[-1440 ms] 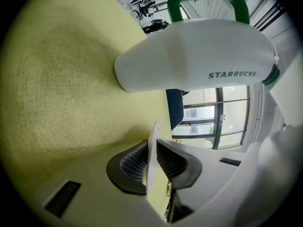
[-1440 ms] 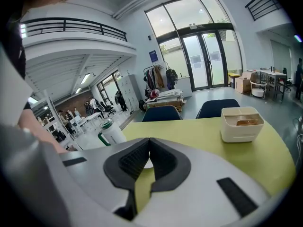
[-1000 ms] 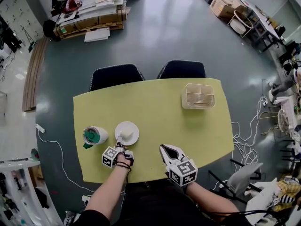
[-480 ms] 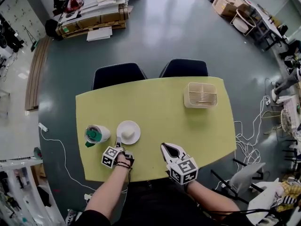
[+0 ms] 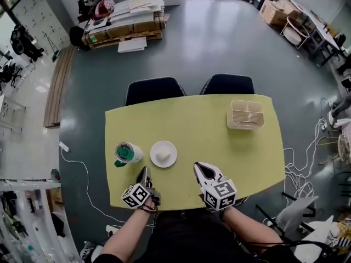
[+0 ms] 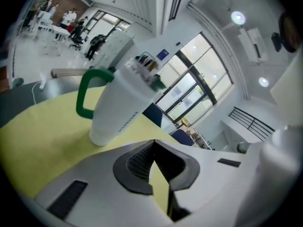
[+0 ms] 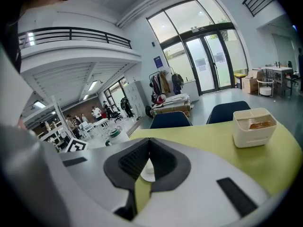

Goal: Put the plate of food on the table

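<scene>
On the yellow-green table (image 5: 208, 130) the white plate (image 5: 172, 158) sits flat with a pale lump of food (image 5: 162, 155) on it. It lies left of the middle and well in from every edge. Just beside it on the left, not touching, stands a white cup (image 5: 128, 153) with a green lid and handle.

The left gripper (image 5: 144, 172) hangs over the near edge, just short of the plate and touching nothing. Its jaws have just been closing and meet with nothing between them. The right gripper (image 5: 202, 170) is over the same near edge, to the right of the plate. Its jaws are also together and empty, and it points across the bare middle of the table.

That bare stretch runs clear from the plate to a cream slotted box (image 5: 247, 114) near the far right corner, which sits close to the rim there.

A dark chair (image 5: 153, 90) and a second chair (image 5: 227, 84) are pushed up to the far edge. Behind them lies a wide grey floor (image 5: 192, 43). Loose cables (image 5: 299, 171) trail on the floor off the table's right end.
</scene>
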Available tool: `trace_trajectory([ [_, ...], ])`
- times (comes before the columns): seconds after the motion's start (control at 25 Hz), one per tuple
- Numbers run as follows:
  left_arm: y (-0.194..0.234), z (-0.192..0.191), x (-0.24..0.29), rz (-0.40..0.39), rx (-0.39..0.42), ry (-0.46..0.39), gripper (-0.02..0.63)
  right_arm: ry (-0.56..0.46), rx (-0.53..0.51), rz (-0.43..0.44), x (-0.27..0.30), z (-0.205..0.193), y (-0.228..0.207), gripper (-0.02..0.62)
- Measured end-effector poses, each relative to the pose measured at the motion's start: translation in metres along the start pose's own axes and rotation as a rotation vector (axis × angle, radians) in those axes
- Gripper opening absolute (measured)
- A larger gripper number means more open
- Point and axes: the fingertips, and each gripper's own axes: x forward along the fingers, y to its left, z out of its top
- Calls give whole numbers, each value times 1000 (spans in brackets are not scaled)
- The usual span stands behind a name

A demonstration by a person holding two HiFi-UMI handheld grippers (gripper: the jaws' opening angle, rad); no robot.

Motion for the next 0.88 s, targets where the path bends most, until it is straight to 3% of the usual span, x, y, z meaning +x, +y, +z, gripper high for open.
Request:
trace_trajectory([
  [0.28, -93, 39, -47, -143, 409, -63, 8, -46, -51, 52, -6, 17, 29, 11],
  [0.44, -129, 55, -74, -189, 579, -111, 8, -72, -63, 65, -12, 23, 43, 11],
  [0.64, -160, 65, -100, -234, 711, -144, 8, -101, -92, 55, -23, 33, 52, 11],
  [0.88, -167, 72, -116, -213, 722, -157, 8, -121, -164, 36, -35, 40, 61, 11],
])
